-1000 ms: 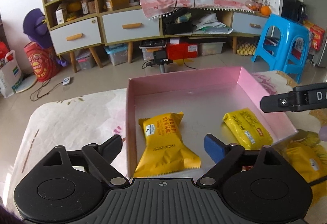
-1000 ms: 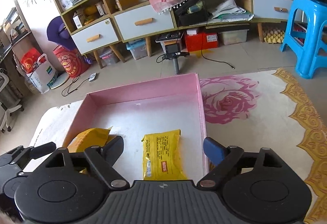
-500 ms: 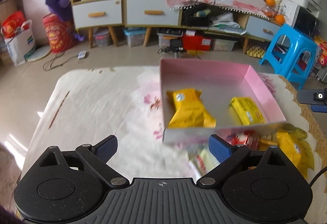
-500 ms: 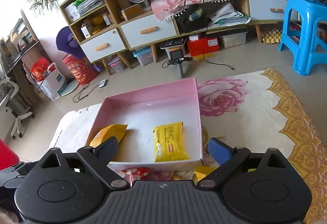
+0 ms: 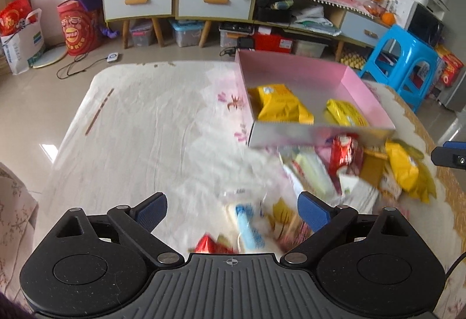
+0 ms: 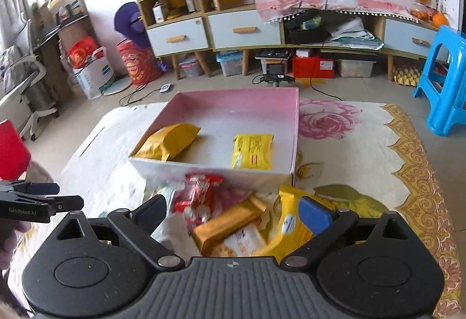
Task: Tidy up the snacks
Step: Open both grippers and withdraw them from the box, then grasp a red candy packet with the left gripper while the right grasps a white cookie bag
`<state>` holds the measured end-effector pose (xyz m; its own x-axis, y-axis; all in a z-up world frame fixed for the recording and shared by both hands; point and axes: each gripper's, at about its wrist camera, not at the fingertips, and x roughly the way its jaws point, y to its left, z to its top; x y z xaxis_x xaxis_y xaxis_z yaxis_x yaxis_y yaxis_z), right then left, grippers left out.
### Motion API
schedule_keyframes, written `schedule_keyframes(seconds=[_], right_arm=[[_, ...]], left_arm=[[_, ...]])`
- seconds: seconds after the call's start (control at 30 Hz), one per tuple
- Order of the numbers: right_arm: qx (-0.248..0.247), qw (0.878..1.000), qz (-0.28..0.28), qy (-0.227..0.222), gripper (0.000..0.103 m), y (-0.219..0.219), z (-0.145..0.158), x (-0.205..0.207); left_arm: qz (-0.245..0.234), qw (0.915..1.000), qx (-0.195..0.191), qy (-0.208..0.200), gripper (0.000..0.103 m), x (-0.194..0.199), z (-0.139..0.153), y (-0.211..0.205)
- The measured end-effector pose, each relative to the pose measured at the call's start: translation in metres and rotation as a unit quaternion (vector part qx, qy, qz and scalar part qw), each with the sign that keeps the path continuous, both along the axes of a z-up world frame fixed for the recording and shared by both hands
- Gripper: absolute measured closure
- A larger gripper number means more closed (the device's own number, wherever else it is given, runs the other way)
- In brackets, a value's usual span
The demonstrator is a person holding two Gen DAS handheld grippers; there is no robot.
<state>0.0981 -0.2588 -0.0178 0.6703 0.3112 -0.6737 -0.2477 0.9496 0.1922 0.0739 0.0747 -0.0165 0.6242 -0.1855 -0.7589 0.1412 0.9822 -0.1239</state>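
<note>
- The left gripper [image 5: 231, 209] is seen with its jaws spread wide and nothing pressed between the blue pads; blurred packets lie on the tablecloth [image 5: 151, 126] below it.
- The right gripper [image 6: 233, 209] is likewise spread wide and empty, hung over the heap of loose snacks just in front of the pink box [image 6: 295, 138].
- Two yellow packets [image 6: 252, 151] are already laid inside the box, apart from each other; the rest are judged still to be moved.
- The gold bar [image 6: 230, 224] lies almost between the right pads and is suggested as the next pick, since it sits on top of the heap.
- One packet should be taken at a time, pinched across its narrow width so that neighbours are not dragged along.
- The red wrapper [image 6: 199, 196] leans against the box's near wall; that wall should be cleared from above, not pushed.
- Each piece is best set down flat on bare box floor, beside the yellow packets.
</note>
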Motion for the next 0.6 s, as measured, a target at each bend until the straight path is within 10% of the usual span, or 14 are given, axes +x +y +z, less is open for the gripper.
schedule_keyframes(seconds=[0.6], right_arm=[[-0.061,0.986,0.154,-0.035,0.013,0.032,-0.034,-0.079]], left_arm=[[-0.144,0.9878,-0.005,-0.059,0.005,-0.058,-0.033,0.018]])
